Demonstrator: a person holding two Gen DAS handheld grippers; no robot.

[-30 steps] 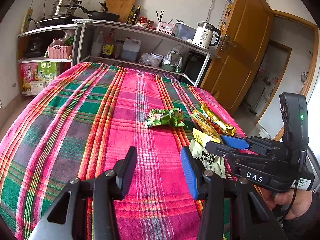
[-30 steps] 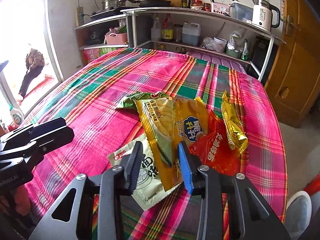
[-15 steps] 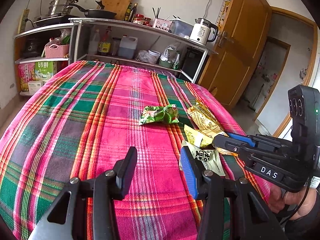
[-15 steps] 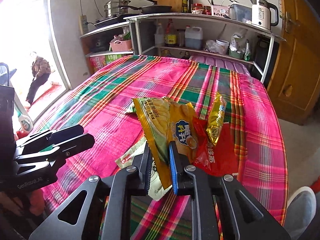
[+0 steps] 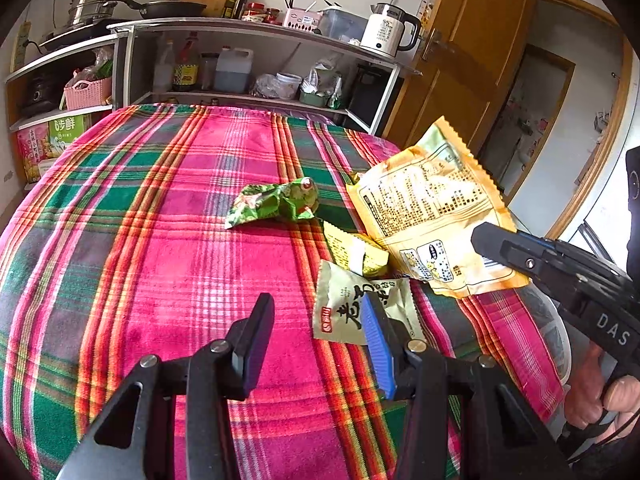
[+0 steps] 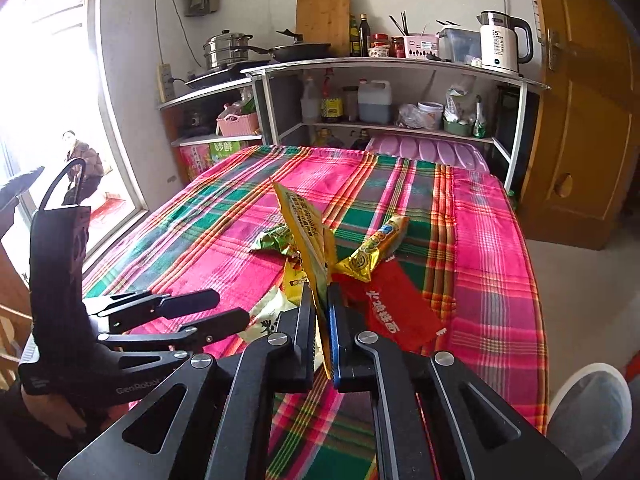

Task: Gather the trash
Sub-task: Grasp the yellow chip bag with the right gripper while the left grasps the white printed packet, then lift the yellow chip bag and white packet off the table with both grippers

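Note:
Several snack wrappers lie on the plaid tablecloth (image 5: 160, 240). My right gripper (image 6: 322, 304) is closing its last bit, pads pressed on a large yellow wrapper (image 6: 308, 232), which hangs lifted off the cloth; the yellow wrapper (image 5: 432, 208) and right gripper (image 5: 480, 236) also show in the left wrist view. Under it lie a gold wrapper (image 6: 376, 252), a red wrapper (image 6: 400, 308) and a small yellow wrapper (image 5: 352, 252). A crumpled green wrapper (image 5: 276, 202) sits farther in. My left gripper (image 5: 316, 340) is open and holds nothing, with a pale wrapper (image 5: 352, 304) just behind its right finger.
Shelves (image 5: 256, 24) behind the table hold pans, bottles and a white kettle (image 5: 388, 30). A wooden door (image 5: 472, 60) stands to the right. A pale round bin (image 6: 588, 404) sits on the floor off the table's near right corner. A person (image 6: 82, 160) is outside the window.
My right gripper closed on the yellow wrapper and raised it off the pile. The left gripper slid rightward, nearer the pale wrapper, still open.

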